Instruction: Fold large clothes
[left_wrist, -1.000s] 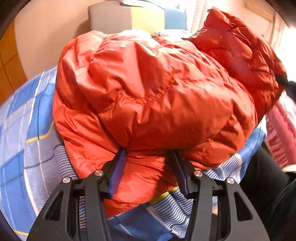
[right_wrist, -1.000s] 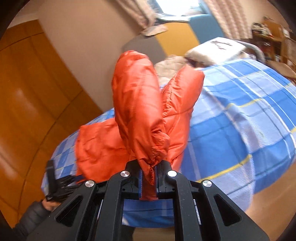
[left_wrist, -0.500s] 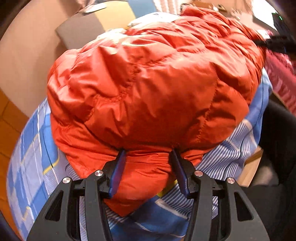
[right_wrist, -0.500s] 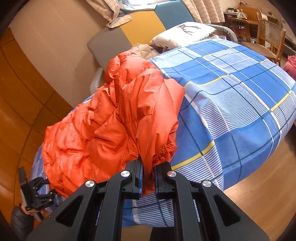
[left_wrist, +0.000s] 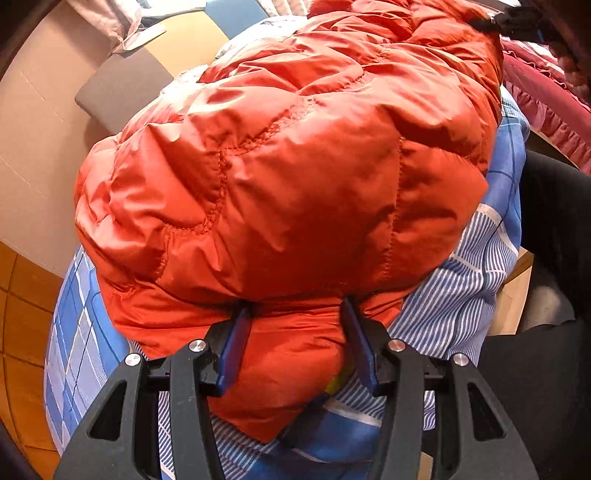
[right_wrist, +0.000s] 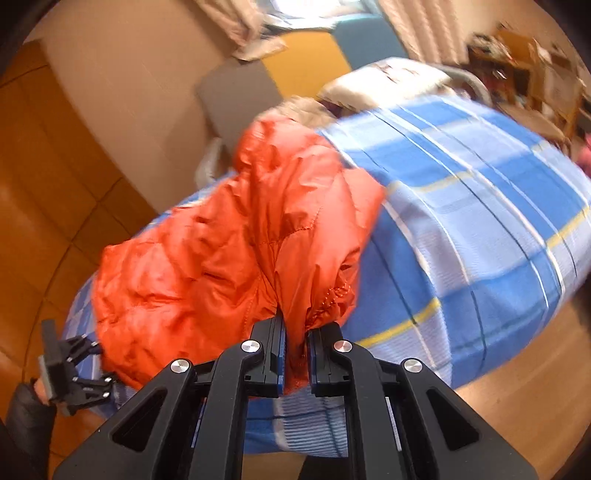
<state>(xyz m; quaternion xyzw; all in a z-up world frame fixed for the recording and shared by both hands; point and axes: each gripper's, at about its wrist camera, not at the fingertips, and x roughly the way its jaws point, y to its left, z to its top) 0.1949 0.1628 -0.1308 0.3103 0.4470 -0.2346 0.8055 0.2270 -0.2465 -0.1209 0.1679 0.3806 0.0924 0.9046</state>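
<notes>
Orange puffer jacket (left_wrist: 295, 192) heaped on the blue plaid bed (right_wrist: 480, 240), bulging just ahead of the left gripper (left_wrist: 295, 332); jaws wide apart, a jacket fold between them. Right gripper (right_wrist: 296, 354) nearly closed, pinching a cuff. Only visible from the right wrist: pillow (right_wrist: 384, 79).

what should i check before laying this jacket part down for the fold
1. Right gripper pinching the orange jacket: ok, cuff-like bunch between its fingers.
2. Left gripper hold: cannot tell, fingers wide apart around a fold.
3. Jacket on the bed: ok, bulk lies on the plaid cover.
4. Landing spot: ok, bare cover beside the jacket.
5. Sharp view: not ok, right view blurred.
</notes>
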